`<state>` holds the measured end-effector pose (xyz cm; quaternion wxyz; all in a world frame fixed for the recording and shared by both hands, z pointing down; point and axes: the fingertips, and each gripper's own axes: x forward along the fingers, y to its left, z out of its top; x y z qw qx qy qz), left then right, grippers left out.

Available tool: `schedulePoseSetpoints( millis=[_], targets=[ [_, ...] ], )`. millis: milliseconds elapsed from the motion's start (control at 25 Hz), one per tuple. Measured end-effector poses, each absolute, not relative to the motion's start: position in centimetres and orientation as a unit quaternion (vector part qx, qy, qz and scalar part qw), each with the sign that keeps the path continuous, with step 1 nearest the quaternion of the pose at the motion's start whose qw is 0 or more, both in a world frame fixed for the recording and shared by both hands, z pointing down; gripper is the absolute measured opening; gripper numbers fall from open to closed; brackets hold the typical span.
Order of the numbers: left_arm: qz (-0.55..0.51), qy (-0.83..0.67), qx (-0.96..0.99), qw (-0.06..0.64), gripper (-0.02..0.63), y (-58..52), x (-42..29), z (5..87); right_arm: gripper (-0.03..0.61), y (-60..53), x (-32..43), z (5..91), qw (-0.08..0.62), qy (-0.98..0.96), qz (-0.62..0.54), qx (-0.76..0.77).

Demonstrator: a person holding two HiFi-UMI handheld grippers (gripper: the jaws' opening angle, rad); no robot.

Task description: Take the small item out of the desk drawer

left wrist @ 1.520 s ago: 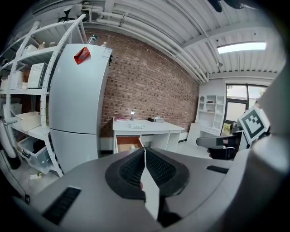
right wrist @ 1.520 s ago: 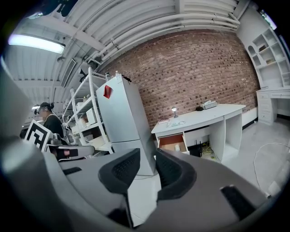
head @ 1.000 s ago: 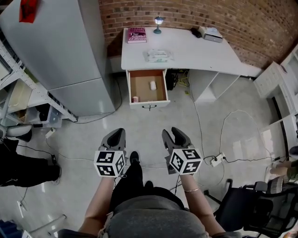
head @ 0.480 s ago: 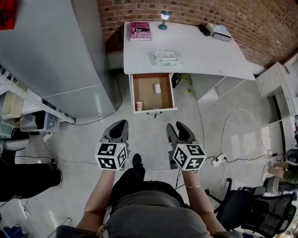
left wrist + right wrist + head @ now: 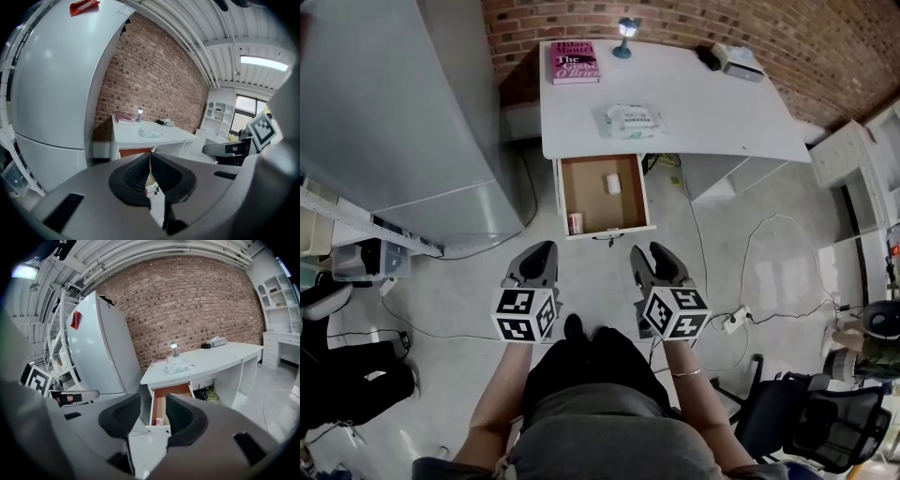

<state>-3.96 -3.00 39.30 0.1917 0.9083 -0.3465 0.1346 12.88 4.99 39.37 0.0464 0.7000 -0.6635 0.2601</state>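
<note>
- Left gripper (image 5: 536, 251): jaws clenched together on nothing.
- Right gripper (image 5: 653, 255): jaws apart, empty.
- Both hover over the floor, just short of the open drawer (image 5: 586, 199).
- The small white item (image 5: 612, 184) lies inside the drawer, towards the white desk (image 5: 694, 108).
- A small container (image 5: 575, 223) stands in the drawer's near left corner.
</note>
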Motion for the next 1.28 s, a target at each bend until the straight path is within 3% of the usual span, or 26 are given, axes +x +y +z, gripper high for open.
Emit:
schedulePoseSetpoints(
  millis=[600,1280],
  targets=[
    [0.142,-0.357,0.9,0.207,0.028,-8.7,-0.7,40.0,0.167,-2.5,17.1,41.8,0.059,-0.664,0.287,0.688],
    [0.177,-0.388,0.872,0.241,0.028,-15.6,3.0,44.2,0.164,-13.0,20.7,51.6,0.12,-0.667,0.37,0.635]
  ],
)
